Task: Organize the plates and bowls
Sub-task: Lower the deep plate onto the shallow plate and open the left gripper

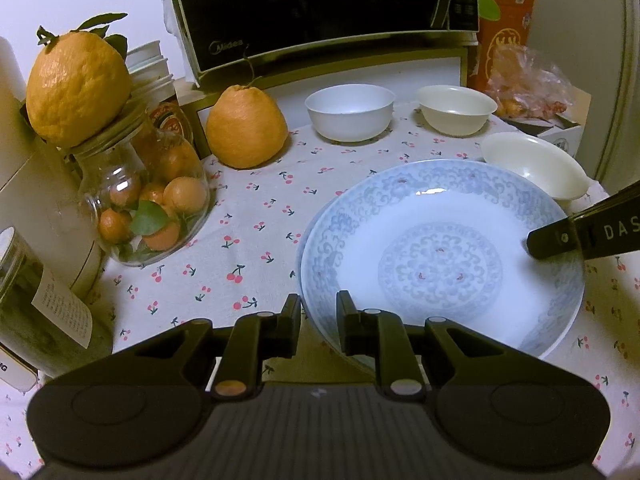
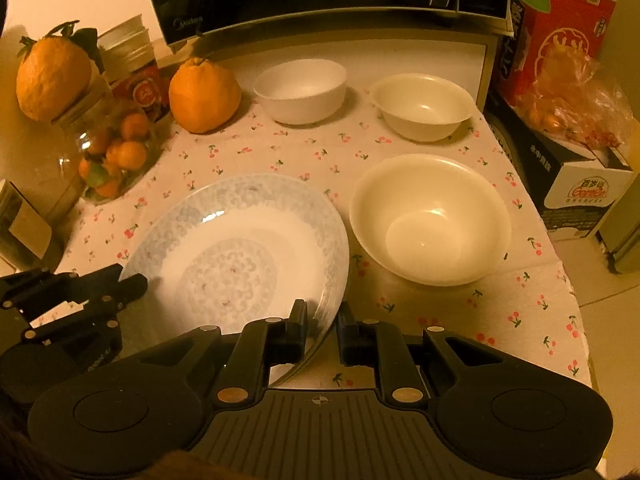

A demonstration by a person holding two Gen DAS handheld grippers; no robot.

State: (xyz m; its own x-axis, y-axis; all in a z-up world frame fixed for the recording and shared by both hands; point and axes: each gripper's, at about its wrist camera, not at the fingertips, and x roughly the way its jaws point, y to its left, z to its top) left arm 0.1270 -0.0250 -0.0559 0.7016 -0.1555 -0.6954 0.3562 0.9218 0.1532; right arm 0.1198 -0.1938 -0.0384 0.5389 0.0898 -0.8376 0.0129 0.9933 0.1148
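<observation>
- At the front edge of the table, toward its middle, sits the blue-patterned plate (image 1: 440,256); a second rim peeking out on its left suggests it rests on another plate, though I can't be sure.
- The left gripper (image 1: 318,320) has the plate's near-left rim between its fingers, pinched close on it; the right gripper (image 2: 322,330) grips the near-right rim the same way.
- Both claws meet the plate from the front edge, one at each side, so neither hand is nearer; any lift would have to go up level.
- Just beside the plate, toward the table's right edge, stands the large cream bowl (image 2: 430,220), apart from it.
- Along the back edge are the white bowl (image 2: 300,90) and the smaller cream bowl (image 2: 424,106), well apart.
- Further out: a big orange (image 2: 204,94) at the back, a glass jar (image 1: 140,200) of small fruit at the left edge.
</observation>
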